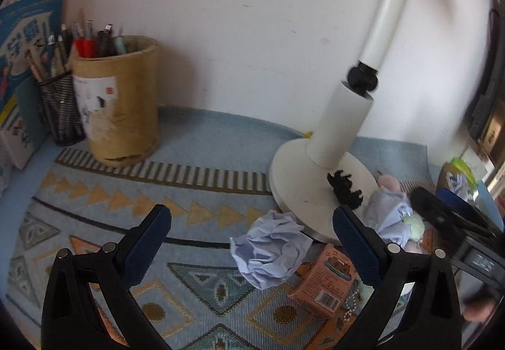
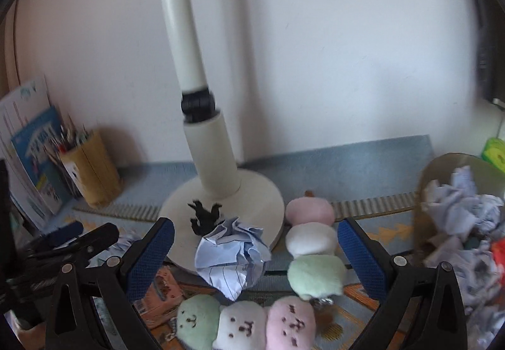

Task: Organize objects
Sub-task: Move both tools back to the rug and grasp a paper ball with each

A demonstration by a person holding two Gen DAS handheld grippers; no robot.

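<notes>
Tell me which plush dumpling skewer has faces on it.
The plush skewer with faces lying crosswise nearest the camera; the other plush skewer, pointing toward the lamp, shows none.

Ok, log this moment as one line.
left gripper: open, empty | right gripper: open, empty | paper ball: on mat by lamp base | bin: holds crumpled paper

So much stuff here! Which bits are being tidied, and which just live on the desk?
Being tidied: crumpled paper ball, plush dumpling strings, small pink box, paper-filled bin.

Just there: lamp base, pen holders, books, patterned mat.
</notes>
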